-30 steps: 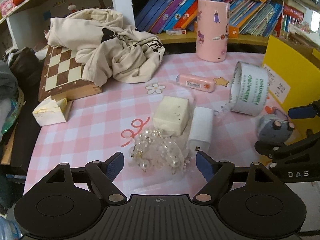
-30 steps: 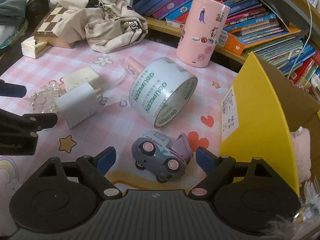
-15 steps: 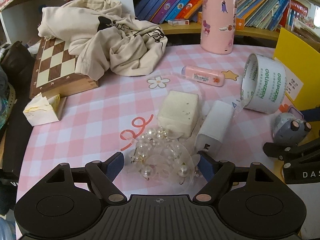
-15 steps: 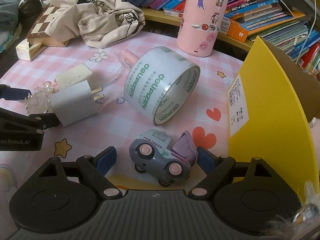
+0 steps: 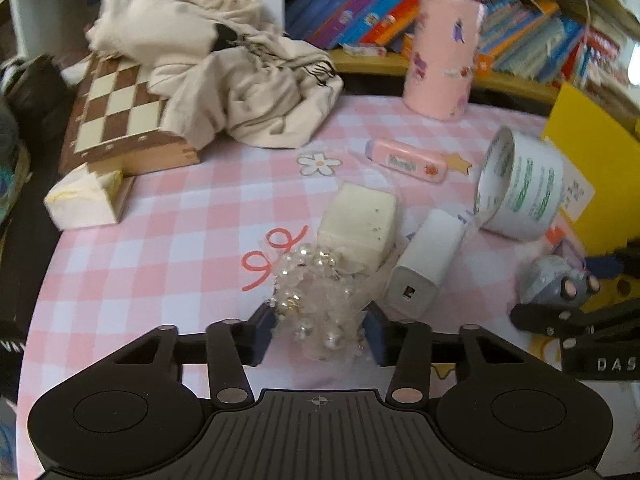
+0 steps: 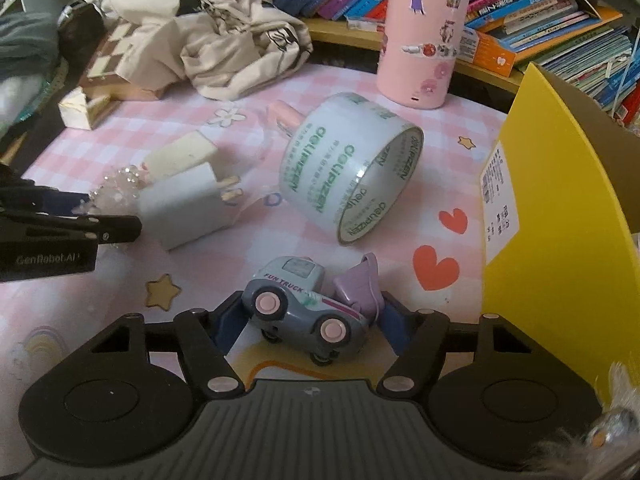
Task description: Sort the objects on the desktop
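Note:
My left gripper [image 5: 320,330] has closed in around a bag of pearl beads [image 5: 316,300] on the pink checked table [image 5: 160,248]; its pads touch both sides. My right gripper [image 6: 306,326] has closed in on a grey toy truck [image 6: 304,308] with pink wheels; the blue pads sit against its two ends. A white charger [image 5: 424,264], a cream block [image 5: 360,224], a pink tube [image 5: 408,160] and a tape roll [image 6: 348,164] lie between them. The left gripper also shows in the right wrist view [image 6: 60,228].
A yellow box [image 6: 560,220] stands at the right. A pink cylinder [image 6: 424,36] stands at the back before a shelf of books [image 6: 540,12]. A cream cloth [image 5: 224,76] lies over a chessboard box [image 5: 124,120] at the back left, by a tissue pack [image 5: 84,200].
Both grippers moved forward and their jaws narrowed: the left one onto the pearl bead bag, the right one onto the toy truck. The objects on the table stayed put.

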Tool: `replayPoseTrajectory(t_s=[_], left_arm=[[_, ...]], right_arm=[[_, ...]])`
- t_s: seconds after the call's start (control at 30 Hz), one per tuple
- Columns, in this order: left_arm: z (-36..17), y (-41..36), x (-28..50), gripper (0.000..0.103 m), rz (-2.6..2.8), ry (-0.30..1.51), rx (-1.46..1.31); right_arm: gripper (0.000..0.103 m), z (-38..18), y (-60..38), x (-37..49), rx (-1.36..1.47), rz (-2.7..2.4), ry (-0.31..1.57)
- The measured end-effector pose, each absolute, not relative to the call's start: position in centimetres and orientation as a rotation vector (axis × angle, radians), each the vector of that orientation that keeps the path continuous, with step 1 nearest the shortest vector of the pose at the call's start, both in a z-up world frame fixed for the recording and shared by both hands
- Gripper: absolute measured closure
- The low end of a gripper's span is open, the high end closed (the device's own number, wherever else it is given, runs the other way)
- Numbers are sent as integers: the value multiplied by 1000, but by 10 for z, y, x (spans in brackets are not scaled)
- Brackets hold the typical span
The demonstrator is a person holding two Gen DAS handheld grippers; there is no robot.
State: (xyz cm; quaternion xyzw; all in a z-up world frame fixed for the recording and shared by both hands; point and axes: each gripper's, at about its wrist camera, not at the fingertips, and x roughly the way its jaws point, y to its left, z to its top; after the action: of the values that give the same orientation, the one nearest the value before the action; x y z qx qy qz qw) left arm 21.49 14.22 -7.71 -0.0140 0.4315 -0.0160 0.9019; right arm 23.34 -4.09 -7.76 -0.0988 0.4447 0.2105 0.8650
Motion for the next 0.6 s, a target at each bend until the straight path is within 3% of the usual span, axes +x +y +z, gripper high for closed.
replayPoseTrajectory(t_s=[0.57,0.6], left_arm=[[-23,157,161,68,-37,763,-129],[-19,157,158,74,-40,751,-132]], right_arm=[[36,-45,-43,189,-187,509,911],[36,-44,-43,186,-185,510,908]])
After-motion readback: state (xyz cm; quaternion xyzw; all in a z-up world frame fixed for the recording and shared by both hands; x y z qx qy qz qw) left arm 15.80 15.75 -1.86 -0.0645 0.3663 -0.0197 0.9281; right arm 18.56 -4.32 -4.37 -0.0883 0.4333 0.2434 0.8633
